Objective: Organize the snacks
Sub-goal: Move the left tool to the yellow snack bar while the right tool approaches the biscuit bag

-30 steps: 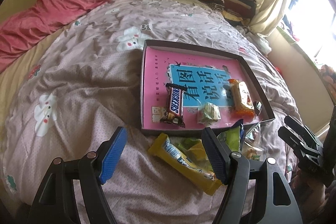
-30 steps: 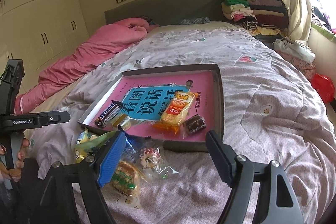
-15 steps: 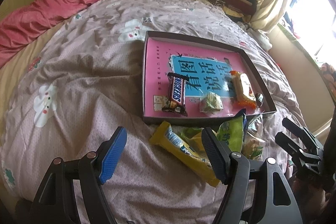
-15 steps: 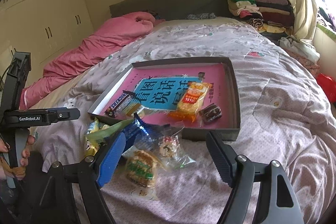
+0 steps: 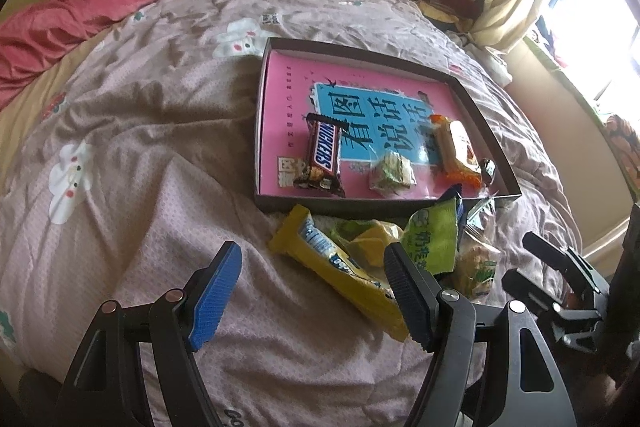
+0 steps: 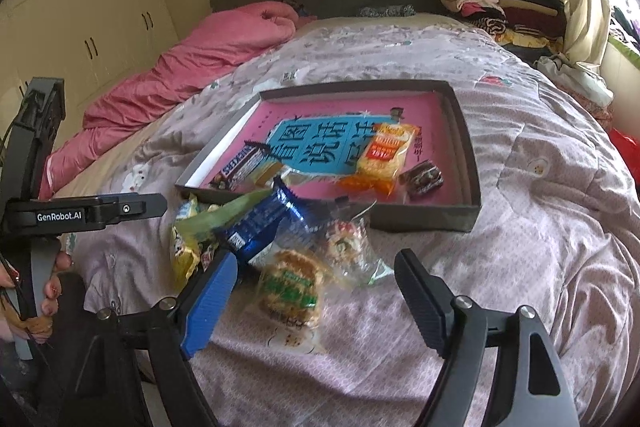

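A shallow box point(image 5: 486, 131) with a pink printed floor sits right of centre in the left wrist view, serving as the place snacks are gathered. 4 already lie along its lower edge: a chocolate bar point(image 5: 323, 157), a small green packet point(image 5: 392, 174), an orange packet point(image 5: 456, 151) and a dark candy point(image 6: 422, 178). The rest wait in a loose pile on the bedspread point(image 5: 120, 167) just below the box, among them a yellow bar point(image 5: 336, 267), a blue packet point(image 6: 260, 219) and a rice cracker point(image 6: 292, 287).

The right gripper point(image 6: 316, 301) has just been widening its jaws and straddles the rice cracker without pinching it, probably lining up the next pick. The left gripper point(image 5: 314, 297) hangs spread and empty at lower centre beside the yellow bar.
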